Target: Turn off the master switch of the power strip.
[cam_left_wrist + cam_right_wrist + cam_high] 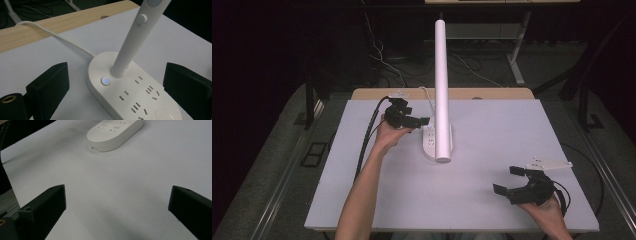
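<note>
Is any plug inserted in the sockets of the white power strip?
No, the sockets on the power strip in the left gripper view are all empty.

Even overhead light, dark surroundings, sharp.

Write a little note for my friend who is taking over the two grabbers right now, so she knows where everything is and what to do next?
Left gripper: open, beside the lamp base, jaws either side of its near end, not touching it.
Right gripper: open, holding nothing, near the front right of the white table.
Lamp: the white base with sockets sits mid-table, its tube standing up, its cord running to the back edge. The round button glows blue.
Done: left gripper brought up to the base.
Left: probably pressing the button or gripping the base; nothing held yet.
</note>
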The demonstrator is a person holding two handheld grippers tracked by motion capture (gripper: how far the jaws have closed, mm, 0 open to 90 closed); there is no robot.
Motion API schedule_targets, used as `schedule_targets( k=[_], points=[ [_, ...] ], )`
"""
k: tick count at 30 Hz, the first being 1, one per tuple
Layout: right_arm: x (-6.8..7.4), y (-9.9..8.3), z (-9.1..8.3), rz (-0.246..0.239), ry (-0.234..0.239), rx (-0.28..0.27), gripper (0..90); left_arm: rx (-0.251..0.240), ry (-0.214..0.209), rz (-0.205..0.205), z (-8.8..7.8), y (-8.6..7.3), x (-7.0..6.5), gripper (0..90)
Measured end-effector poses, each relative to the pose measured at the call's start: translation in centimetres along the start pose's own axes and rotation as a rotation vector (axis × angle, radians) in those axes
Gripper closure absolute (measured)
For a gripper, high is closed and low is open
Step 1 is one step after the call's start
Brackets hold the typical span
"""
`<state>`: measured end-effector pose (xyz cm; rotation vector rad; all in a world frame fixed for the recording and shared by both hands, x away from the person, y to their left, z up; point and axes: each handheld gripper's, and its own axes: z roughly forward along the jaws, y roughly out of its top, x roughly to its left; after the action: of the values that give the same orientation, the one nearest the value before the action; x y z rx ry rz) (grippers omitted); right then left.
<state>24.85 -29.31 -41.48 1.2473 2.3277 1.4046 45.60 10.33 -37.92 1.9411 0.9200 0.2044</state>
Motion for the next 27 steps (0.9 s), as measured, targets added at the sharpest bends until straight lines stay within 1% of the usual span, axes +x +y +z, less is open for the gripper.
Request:
schedule_targets(
  k=[3, 5, 6, 9, 14, 16, 20, 21, 22, 23, 24, 25, 26, 27],
  points=[
    [0.0, 0.0, 0.0, 0.000, 0.000, 0.000, 0.6, -0.001, 0.012, 0.000, 0.2, 0.0, 0.2, 6.3],
    [0.0, 0.0, 0.0, 0.001, 0.000, 0.000, 0.6, -0.007, 0.022, -0.020, 0.4, -0.1, 0.2, 7.2],
    [0.0, 0.0, 0.0, 0.001, 0.000, 0.000, 0.6, -0.001, 0.028, -0.014, 0.4, -0.1, 0.4, 7.2],
    [-0.1, 0.0, 0.0, -0.001, -0.002, -0.005, 0.6, -0.003, 0.039, -0.017, 0.5, -0.2, 0.8, 10.7],
    [-0.1, 0.0, 0.0, -0.001, -0.002, -0.004, 0.6, -0.003, 0.045, -0.039, 0.6, -0.3, 1.4, 14.8],
    [-0.1, 0.0, 0.1, 0.000, -0.002, -0.004, 0.6, 0.001, 0.047, -0.058, 0.7, -0.3, 1.6, 15.6],
    [-0.1, 0.0, 0.1, -0.002, -0.004, -0.003, 0.6, 0.016, 0.034, -0.085, 0.9, -0.5, 2.0, 22.6],
    [-0.1, 0.0, 0.1, -0.001, -0.003, -0.003, 0.6, 0.035, 0.017, -0.095, 1.1, -0.5, 2.1, 23.6],
    [-0.1, 0.0, 0.1, -0.001, -0.003, -0.003, 0.6, 0.035, 0.017, -0.095, 1.1, -0.5, 2.1, 25.2],
    [-0.1, 0.0, 0.1, -0.002, -0.003, -0.003, 0.6, 0.034, 0.009, -0.100, 1.2, -0.6, 2.0, 28.0],
    [-0.1, 0.0, 0.1, -0.003, -0.002, 0.000, 0.6, 0.035, -0.002, -0.098, 1.3, -0.6, 2.1, 30.1],
    [-0.1, 0.0, 0.1, -0.003, -0.002, 0.000, 0.6, 0.038, -0.004, -0.096, 1.3, -0.6, 2.0, 30.1],
    [-0.1, 0.0, 0.1, -0.004, -0.002, 0.000, 0.6, 0.037, -0.006, -0.090, 1.4, -0.6, 2.0, 32.4],
    [-0.1, 0.0, 0.1, -0.003, -0.002, 0.001, 0.6, 0.035, -0.010, -0.090, 1.4, -0.6, 2.0, 37.2]
  ],
)
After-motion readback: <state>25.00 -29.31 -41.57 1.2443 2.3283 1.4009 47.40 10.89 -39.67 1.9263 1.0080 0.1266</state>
